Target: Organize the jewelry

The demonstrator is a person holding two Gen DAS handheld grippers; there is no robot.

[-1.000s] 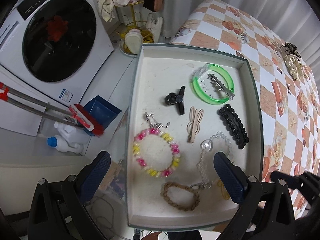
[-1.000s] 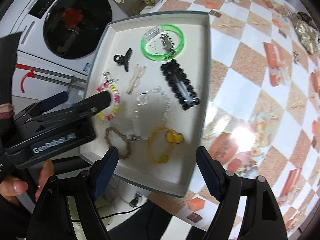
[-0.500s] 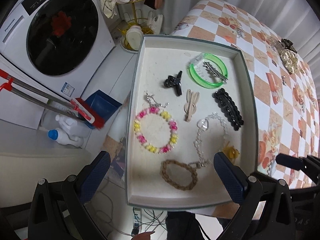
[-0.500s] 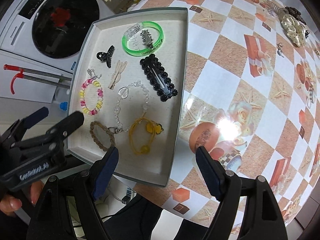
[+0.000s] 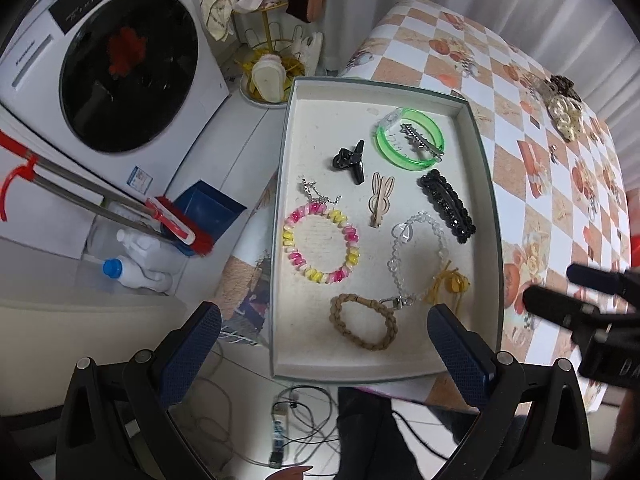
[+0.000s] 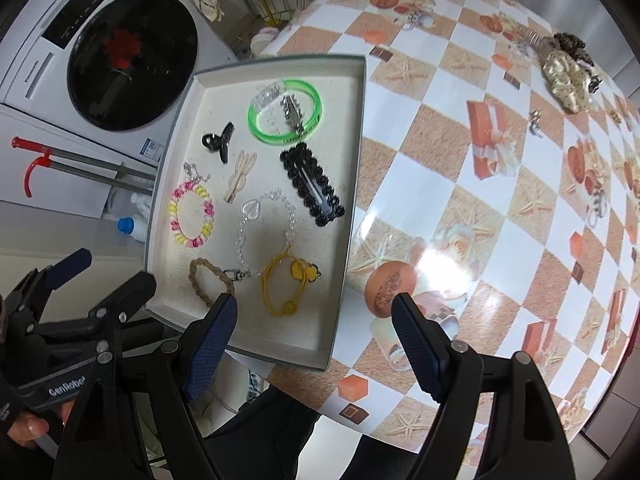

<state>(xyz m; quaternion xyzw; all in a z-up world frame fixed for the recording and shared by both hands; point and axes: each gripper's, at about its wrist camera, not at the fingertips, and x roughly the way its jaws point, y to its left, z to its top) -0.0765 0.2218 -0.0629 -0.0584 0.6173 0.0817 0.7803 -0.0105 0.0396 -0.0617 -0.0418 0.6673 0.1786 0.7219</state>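
Observation:
A shallow grey tray (image 5: 486, 184) (image 6: 356, 152) sits at the table's left edge with jewelry in it: a green bangle (image 5: 410, 140) (image 6: 285, 114), a black beaded clip (image 5: 447, 205) (image 6: 312, 184), a pink-yellow bead bracelet (image 5: 320, 244) (image 6: 191, 216), a clear chain bracelet (image 5: 416, 252), a brown braided bracelet (image 5: 364, 321) and a yellow cord (image 6: 290, 282). My left gripper (image 5: 324, 354) is open and empty above the tray's near edge. My right gripper (image 6: 314, 338) is open and empty over the tray's near right corner.
More jewelry lies far right on the checkered tablecloth: a cream scrunchie pile (image 6: 568, 76) and small earrings (image 6: 536, 120). A washing machine (image 5: 120, 68), a mop (image 5: 100, 200) and bottles stand on the floor left of the table. Cables lie on the floor below.
Both grippers have pulled back and up from the tray, so the whole tray and more of the table now show. Nothing in the tray has moved.

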